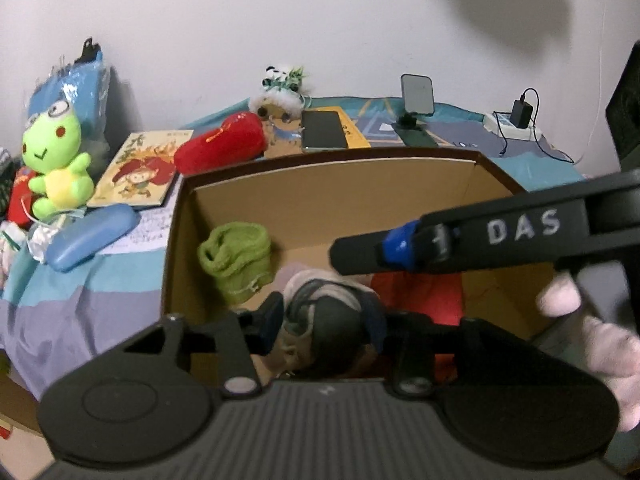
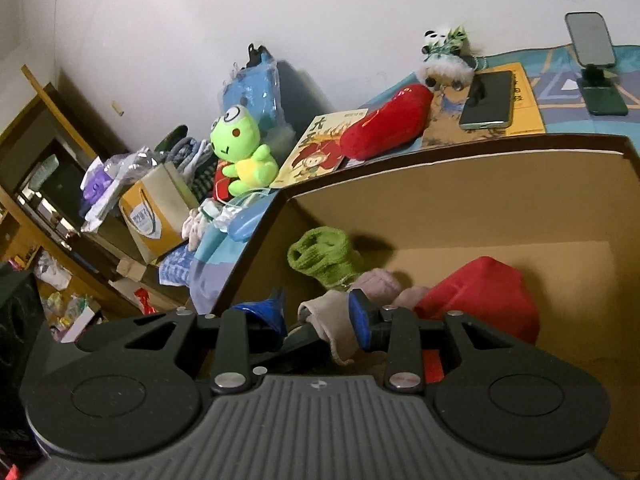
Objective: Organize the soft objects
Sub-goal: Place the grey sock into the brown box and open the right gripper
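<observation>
The left gripper [image 1: 324,326] is pinching a grey-and-beige knitted soft item [image 1: 332,312] over the open cardboard box [image 1: 320,176]. The right gripper [image 2: 320,316] is pinching the item's beige cuff [image 2: 332,320]. A green knitted piece [image 1: 236,260] and a red fabric piece [image 2: 484,296] are lying inside the box.

my left wrist view looks down, close, into the cardboard box [image 1: 384,184]; my right wrist view faces it from further left, equally near. both share the green frog plush [image 1: 56,152] beyond.
</observation>
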Motion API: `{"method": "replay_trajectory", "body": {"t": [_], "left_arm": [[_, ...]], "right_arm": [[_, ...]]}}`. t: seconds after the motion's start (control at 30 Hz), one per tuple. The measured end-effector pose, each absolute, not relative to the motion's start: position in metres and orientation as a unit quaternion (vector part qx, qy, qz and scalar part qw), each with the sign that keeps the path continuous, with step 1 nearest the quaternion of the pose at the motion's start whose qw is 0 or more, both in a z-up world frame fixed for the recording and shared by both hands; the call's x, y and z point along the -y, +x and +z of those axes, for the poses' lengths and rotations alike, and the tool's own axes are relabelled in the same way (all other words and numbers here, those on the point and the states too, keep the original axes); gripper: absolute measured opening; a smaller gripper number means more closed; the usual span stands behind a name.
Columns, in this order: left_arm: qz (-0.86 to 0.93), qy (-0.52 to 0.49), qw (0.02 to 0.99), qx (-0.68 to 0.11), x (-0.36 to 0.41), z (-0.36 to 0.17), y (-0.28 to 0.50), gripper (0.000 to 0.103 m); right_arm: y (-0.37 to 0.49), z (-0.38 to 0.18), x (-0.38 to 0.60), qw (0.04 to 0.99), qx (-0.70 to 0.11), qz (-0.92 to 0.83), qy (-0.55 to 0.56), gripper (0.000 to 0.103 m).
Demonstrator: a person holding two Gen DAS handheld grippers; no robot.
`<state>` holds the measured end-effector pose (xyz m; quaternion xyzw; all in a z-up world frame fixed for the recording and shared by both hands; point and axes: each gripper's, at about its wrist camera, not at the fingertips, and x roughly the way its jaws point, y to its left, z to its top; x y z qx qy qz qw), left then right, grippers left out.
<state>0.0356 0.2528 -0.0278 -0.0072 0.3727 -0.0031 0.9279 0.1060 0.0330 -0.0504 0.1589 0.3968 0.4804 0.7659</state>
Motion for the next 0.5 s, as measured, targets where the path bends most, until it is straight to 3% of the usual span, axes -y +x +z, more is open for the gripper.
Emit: {"method": "replay_trajectory", "body": {"t": [0.5], "left_arm": [[-0.059,0.004,0.939,-0.339,-0.202,0.016,0.016,0.056]], "right_arm": [[0.102,-0.042,0.045,0.788,-0.371,0.435,0.230,0.018]]}}
